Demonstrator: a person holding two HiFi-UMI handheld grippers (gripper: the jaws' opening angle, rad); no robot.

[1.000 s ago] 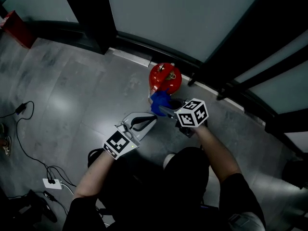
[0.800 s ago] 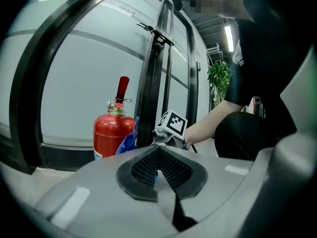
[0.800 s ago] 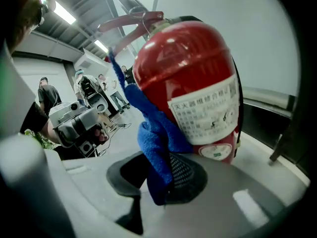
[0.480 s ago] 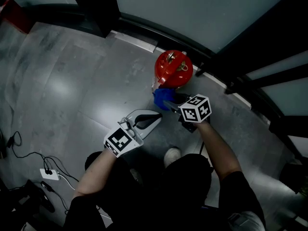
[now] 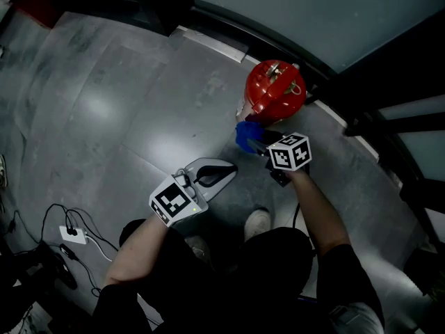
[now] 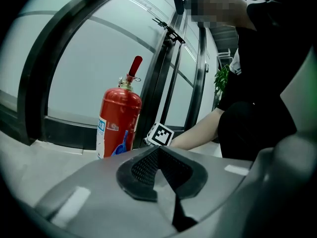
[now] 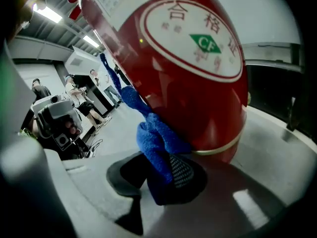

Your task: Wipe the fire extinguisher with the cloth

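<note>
A red fire extinguisher (image 5: 273, 91) stands on the grey floor beside the dark window frame; it also shows upright in the left gripper view (image 6: 118, 118) and fills the right gripper view (image 7: 198, 58). My right gripper (image 5: 256, 143) is shut on a blue cloth (image 5: 247, 133), and the cloth (image 7: 154, 142) presses against the extinguisher's lower side. My left gripper (image 5: 221, 172) is shut with nothing in it, hanging over the floor left of the extinguisher and apart from it.
A dark window frame (image 5: 229, 16) runs along the floor edge behind the extinguisher. A white power strip (image 5: 71, 235) with black cables lies at the lower left. The person's white shoe (image 5: 257, 223) stands below the grippers. People and equipment show far off in the right gripper view.
Both grippers and the cloth have stayed against the extinguisher while the head view shifted, so the extinguisher now sits further right and higher. The left gripper stays shut.
</note>
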